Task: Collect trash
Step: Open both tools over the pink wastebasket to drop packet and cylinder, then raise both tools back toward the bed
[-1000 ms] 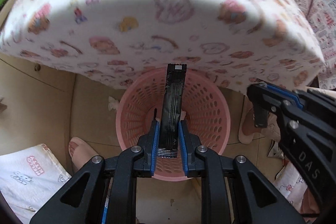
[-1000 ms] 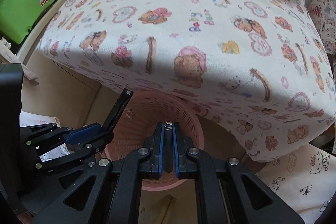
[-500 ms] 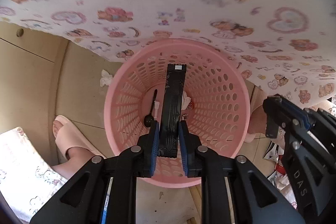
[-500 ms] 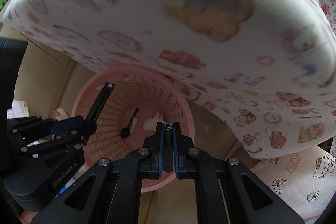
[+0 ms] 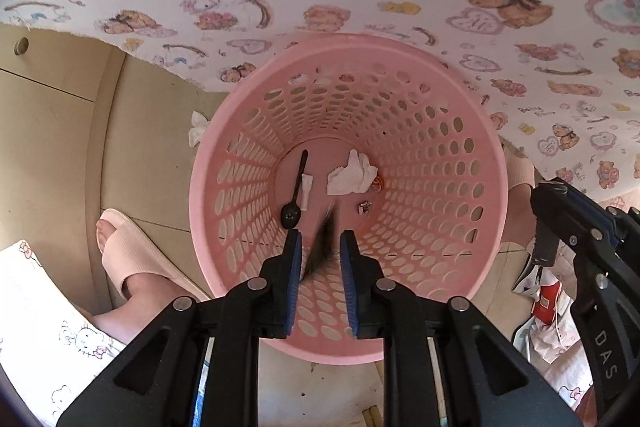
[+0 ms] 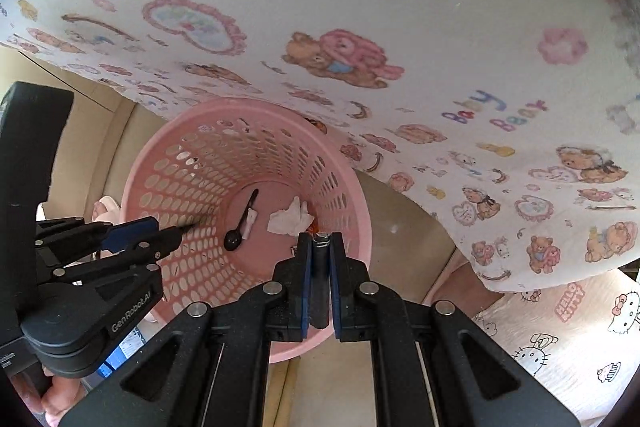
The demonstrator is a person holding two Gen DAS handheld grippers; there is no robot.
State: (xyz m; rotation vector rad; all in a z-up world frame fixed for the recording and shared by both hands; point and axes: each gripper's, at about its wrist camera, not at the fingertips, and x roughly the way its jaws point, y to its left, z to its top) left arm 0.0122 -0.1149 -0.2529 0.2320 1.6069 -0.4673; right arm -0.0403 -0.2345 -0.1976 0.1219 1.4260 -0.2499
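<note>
The left gripper points down into the pink basket. Its jaws stand a little apart, and a dark strip lies slanted and blurred between them; I cannot tell if the pads press on it. The strip seems thin, light and bendable, so it is best held flat across its width, near one end.

The right gripper is closed on a short dark rod with a metal tip, just over the basket's rim. The rod looks stiff and smooth and may slip.

On the basket's bottom lie a black spoon and a crumpled tissue. Another tissue lies outside on the floor.
</note>
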